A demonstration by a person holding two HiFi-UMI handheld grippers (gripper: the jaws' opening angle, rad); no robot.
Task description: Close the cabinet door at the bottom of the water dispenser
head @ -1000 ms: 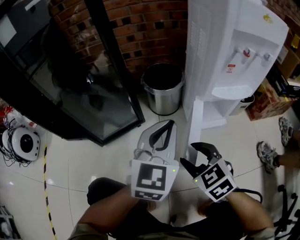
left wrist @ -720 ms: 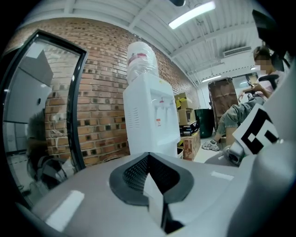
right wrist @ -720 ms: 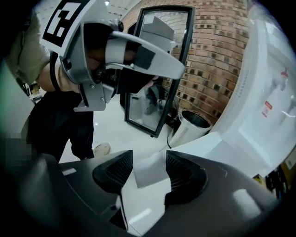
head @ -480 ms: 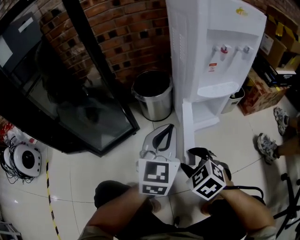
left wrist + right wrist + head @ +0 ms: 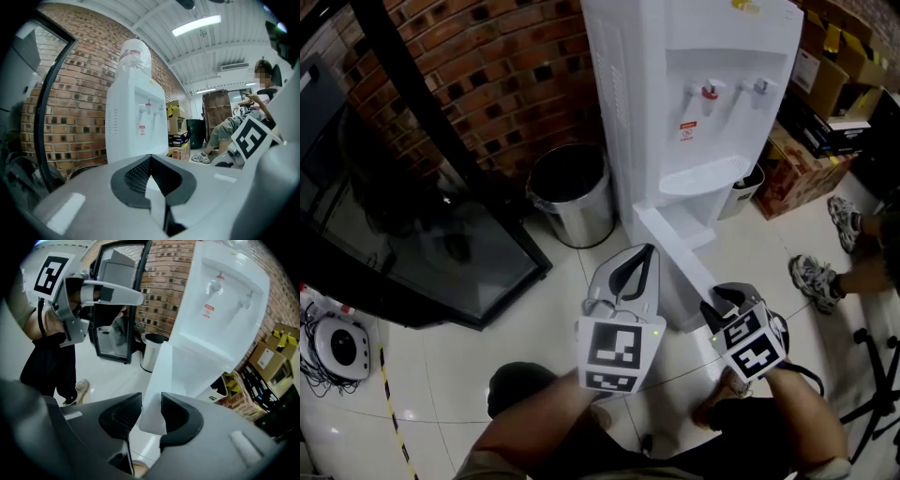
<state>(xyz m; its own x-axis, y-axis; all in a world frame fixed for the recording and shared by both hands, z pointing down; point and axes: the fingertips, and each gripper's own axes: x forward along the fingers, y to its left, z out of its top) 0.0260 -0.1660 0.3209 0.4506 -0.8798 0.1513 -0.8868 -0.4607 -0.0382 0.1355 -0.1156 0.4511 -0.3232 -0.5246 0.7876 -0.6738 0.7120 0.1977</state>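
The white water dispenser [image 5: 694,94] stands against the brick wall, and its bottom cabinet door [image 5: 675,253] swings out toward me. My right gripper [image 5: 722,300] points down at the door's free lower corner. In the right gripper view the door [image 5: 161,376] fills the gap of the right gripper [image 5: 151,411], whose jaws are closing with both pads against the panel. My left gripper [image 5: 637,258] hovers left of the door, shut and empty. The left gripper view has the left gripper [image 5: 149,161] aimed at the dispenser [image 5: 133,122].
A steel bin [image 5: 572,192] sits left of the dispenser, beside a black glass-door cabinet [image 5: 412,234]. Cardboard boxes [image 5: 811,150] and a small white bin [image 5: 741,192] are to the right. A person's shoes [image 5: 814,279] are on the floor at the right.
My right gripper has moved forward to the door's outer corner and its wide jaws have narrowed around it. The left gripper has shifted a little toward the dispenser.
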